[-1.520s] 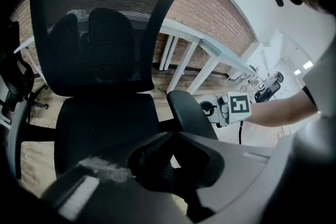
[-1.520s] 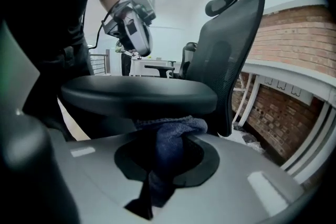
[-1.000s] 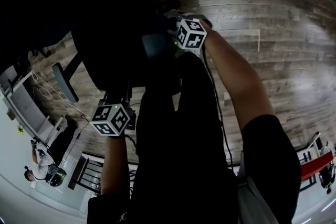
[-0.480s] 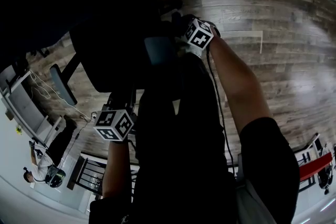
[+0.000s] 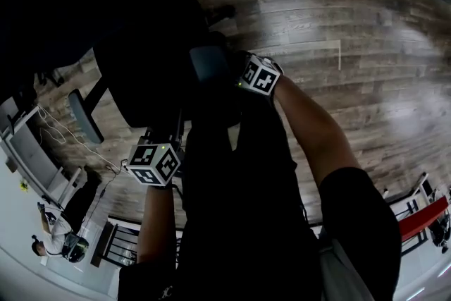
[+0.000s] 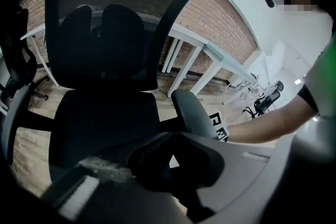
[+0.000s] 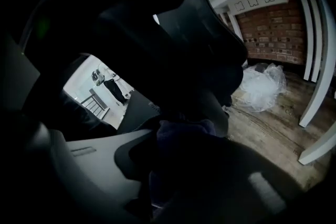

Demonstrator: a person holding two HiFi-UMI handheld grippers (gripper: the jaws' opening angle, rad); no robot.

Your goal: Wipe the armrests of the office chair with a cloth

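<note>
**Step in hand:** The wipe of the chair's [image 5: 148, 60] right armrest [image 5: 208, 63] is under way. The right gripper [image 7: 181, 165] is sitting at that pad's near right edge, its jaws clamping a dark cloth [image 7: 184, 131]. The cloth is bunching between them and facing the chair at very close range (actual contact with the pad is not showing in any view).

**Left gripper:** The left gripper [image 6: 168, 176] is hanging near the seat's front, well apart from the cloth and pointing at the backrest. Its jaws are standing together with nothing visible between them.

**Outstanding:** The left armrest [image 5: 84, 116] is waiting at the scene's left, apparently not yet attended to.

**Next move, as judged:** It is calling for the cloth to be pressed flat and drawn along the right pad's full length, edges included, before crossing to the left armrest.
</note>
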